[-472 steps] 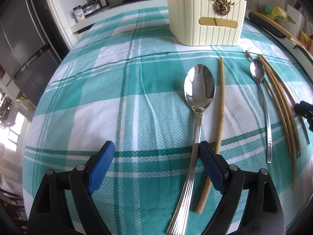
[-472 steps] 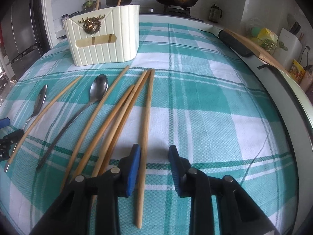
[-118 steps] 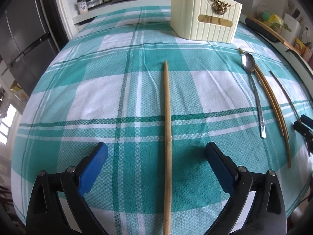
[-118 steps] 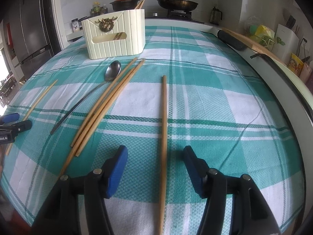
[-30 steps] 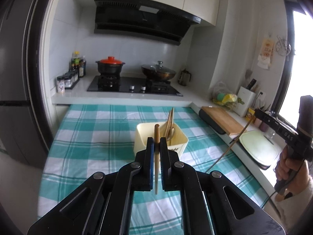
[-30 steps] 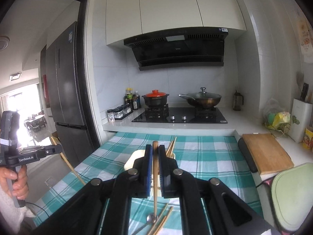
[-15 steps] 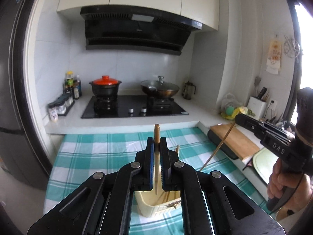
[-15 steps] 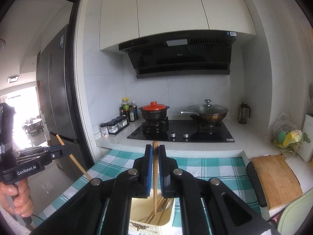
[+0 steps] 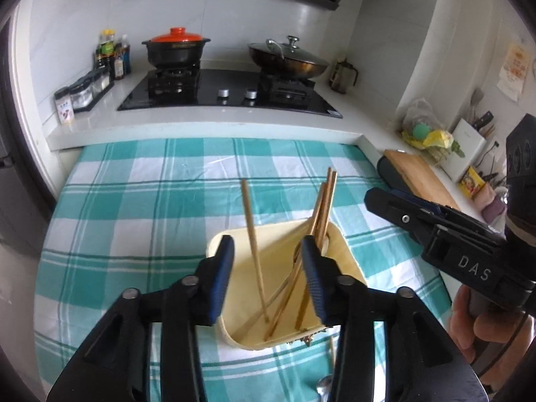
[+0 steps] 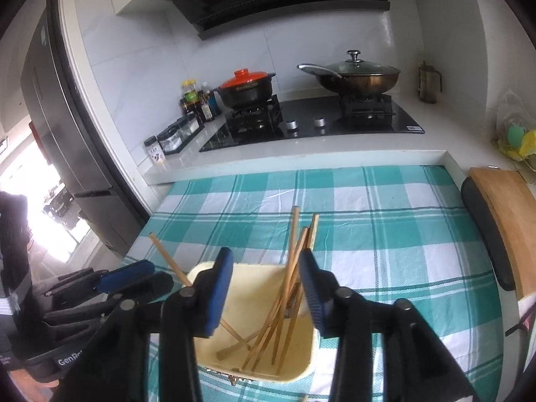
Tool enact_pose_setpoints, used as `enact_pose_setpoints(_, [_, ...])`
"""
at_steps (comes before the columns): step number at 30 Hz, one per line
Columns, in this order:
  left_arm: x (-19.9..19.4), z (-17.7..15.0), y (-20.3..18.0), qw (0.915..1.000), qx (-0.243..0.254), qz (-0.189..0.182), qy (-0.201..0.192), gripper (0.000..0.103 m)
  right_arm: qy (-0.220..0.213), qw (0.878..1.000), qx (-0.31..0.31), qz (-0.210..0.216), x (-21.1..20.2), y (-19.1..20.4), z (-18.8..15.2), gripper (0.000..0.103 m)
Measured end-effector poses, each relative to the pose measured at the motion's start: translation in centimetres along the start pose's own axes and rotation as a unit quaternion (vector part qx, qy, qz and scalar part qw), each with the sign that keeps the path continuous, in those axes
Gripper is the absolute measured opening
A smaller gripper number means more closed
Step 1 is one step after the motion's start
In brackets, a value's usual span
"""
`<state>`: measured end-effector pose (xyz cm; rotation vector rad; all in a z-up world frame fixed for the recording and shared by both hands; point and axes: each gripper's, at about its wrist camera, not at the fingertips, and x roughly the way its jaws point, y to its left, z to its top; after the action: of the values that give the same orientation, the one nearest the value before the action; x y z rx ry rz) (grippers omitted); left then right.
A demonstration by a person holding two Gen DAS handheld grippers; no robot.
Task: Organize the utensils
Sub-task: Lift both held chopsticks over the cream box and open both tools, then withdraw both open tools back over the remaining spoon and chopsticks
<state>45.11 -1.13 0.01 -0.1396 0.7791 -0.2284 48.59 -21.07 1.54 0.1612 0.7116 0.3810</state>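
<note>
A cream utensil holder (image 9: 348, 258) stands on the checked cloth right below both grippers. My left gripper (image 9: 268, 251) hovers over its mouth with jaws opening. One wooden chopstick (image 9: 249, 221) stands free between them, its lower end on the holder's floor. More chopsticks (image 9: 326, 201) lean in the right corner. The right gripper (image 9: 435, 221) reaches in from the right. In the right wrist view my right gripper (image 10: 265, 261) is also opening above the holder (image 10: 254, 288), and a chopstick (image 10: 294, 231) stands loose by its right finger. The left gripper (image 10: 110, 284) shows at the left.
A spoon bowl (image 9: 323, 387) and a chopstick (image 9: 331, 348) lie on the cloth in front of the holder. Behind the table are a hob with a red-lidded pot (image 9: 176, 45) and a wok (image 9: 288, 57). A cutting board (image 10: 506, 214) sits at the right edge.
Both grippers were shut on one chopstick each above the holder. Now both have sunk and tipped downward, their jaws have parted, and the two chopsticks stand in the holder.
</note>
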Motion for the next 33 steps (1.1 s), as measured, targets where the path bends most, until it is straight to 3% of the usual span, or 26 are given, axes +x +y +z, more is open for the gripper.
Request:
enact_pose_setpoints(5, [-5.2,-3.9,0.4,0.9977,0.065,0.018,0.000,0.070,-0.005,0.999,-0.043,-0.009,-4.6,0.9,-3.8,0.045])
enact_pose_setpoints(11, [-10.8,-13.0,1.1,0.9880,0.137,0.053,0.048,0.077,0.031,0.995,-0.094,-0.015,-10.9,1.6,-14.1,0.049])
enact_pose_setpoints(13, [-11.8,-16.1,1.1,0.9888,0.127,0.048,0.061,0.080,0.041,0.993,-0.103,-0.038,-12.1,1.6,-17.6,0.049])
enact_pose_setpoints(16, [-12.3,-20.3,1.0,0.9947,0.069,0.013,0.075,0.080,0.036,0.994,-0.086,-0.062,-13.7,1.5,-22.2,0.049])
enact_pose_setpoints(21, [-12.4,-24.9,-0.1,0.9991,0.000,-0.012,0.041,0.080,-0.003,0.995,-0.054,-0.083,-15.6,2.1,-28.5,0.049])
enact_pose_setpoints(25, [-11.6,-26.3,-1.2,0.9991,-0.007,-0.013,0.039,0.080,-0.007,0.994,-0.051,-0.097,-15.8,2.6,-30.8,0.049])
enact_pose_setpoints(28, [-11.4,-27.0,-1.9,0.9993,0.006,0.000,0.037,0.080,-0.012,0.993,-0.054,-0.102,-16.1,3.0,-31.2,0.049])
enact_pose_setpoints(33, [-11.7,-28.0,-1.6,0.9996,-0.013,0.005,0.025,0.080,-0.026,0.992,-0.057,-0.107,-16.5,3.6,-31.1,0.049])
